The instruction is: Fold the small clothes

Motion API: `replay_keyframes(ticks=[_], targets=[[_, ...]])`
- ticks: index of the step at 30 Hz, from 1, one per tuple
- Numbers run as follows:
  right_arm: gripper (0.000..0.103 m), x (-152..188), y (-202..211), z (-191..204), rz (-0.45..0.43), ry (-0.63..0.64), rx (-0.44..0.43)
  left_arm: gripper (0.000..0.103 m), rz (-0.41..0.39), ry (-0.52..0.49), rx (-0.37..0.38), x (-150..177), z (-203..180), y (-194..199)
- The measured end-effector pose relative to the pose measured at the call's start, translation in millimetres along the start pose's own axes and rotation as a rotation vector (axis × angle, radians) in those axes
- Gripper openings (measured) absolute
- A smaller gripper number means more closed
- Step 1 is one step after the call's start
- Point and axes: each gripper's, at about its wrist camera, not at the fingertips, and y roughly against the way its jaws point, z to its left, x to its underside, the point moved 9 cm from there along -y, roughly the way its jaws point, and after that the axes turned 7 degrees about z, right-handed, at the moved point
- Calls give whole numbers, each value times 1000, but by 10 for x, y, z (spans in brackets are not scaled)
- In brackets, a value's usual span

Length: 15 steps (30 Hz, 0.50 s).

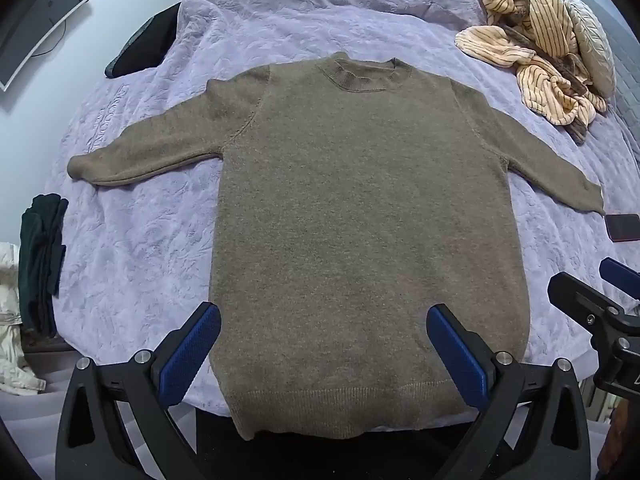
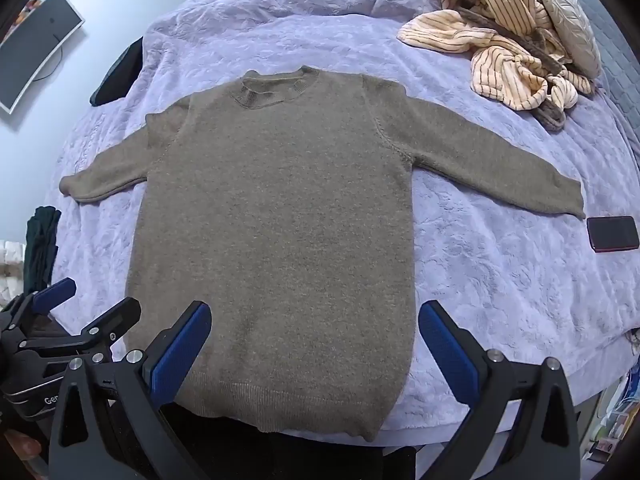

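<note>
Left claw [image 1: 322, 326] and right claw [image 2: 314, 320] agape, above sweater [image 1: 360, 216] hem, untouched

Both my wrist views are evenly and softly lit from overhead; no glare, colours cool. The flat brown knitted jumper [image 1: 360, 208] casts almost no shadow on the lilac quilted bedspread [image 1: 152, 248]. Fisheye distortion bows the bed's edges, and black vignetting fills the corners. The centre is sharp; my left tongs [image 1: 323, 354] and right tongs [image 2: 316, 350] read slightly soft up close.
</note>
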Motion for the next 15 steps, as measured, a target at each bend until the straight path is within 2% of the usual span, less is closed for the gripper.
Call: replay_keyframes(ticks=[15], targets=[[103,-4,60,-97,-13,0,-2,103,-9,-17,-26,34,-170,66]])
